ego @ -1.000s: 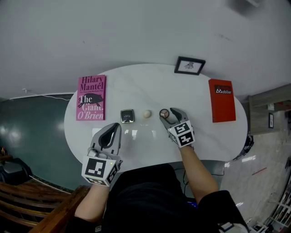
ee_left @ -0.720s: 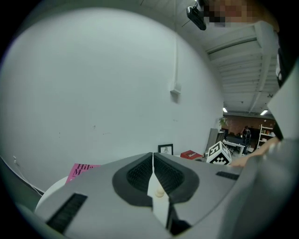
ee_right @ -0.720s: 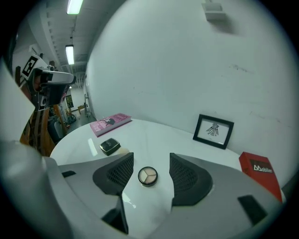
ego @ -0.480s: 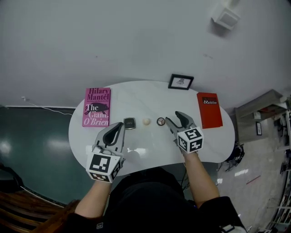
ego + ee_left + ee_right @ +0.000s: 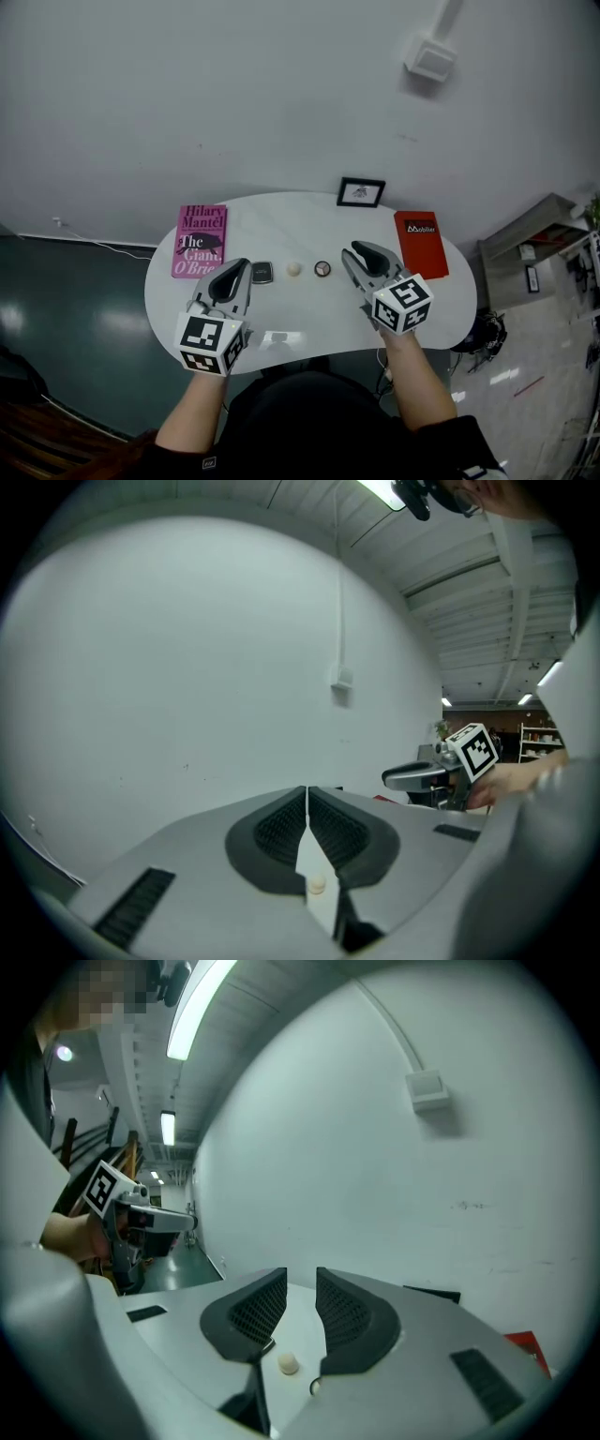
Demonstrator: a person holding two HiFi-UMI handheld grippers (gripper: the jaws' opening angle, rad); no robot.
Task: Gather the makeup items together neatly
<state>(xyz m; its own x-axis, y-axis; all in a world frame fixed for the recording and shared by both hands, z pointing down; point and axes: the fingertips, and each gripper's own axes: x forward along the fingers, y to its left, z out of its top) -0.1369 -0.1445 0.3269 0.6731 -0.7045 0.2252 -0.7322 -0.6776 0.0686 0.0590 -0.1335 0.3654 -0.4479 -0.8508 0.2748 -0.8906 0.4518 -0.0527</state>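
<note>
On the head view I read "Hilary Mantel" and "The Giant O'Bri…" on the pink book (image 5: 199, 241) at the left end of the bench (image 5: 300, 225); I can't make out the title's last letters. The red book (image 5: 420, 246) at the right end carries a small white word, seemingly "Mobilier". The print on the framed picture (image 5: 361, 192) is too small for me to read.

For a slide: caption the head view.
Left gripper shut, right gripper closing empty, near a row of compact, cream ball and round pot.
</note>
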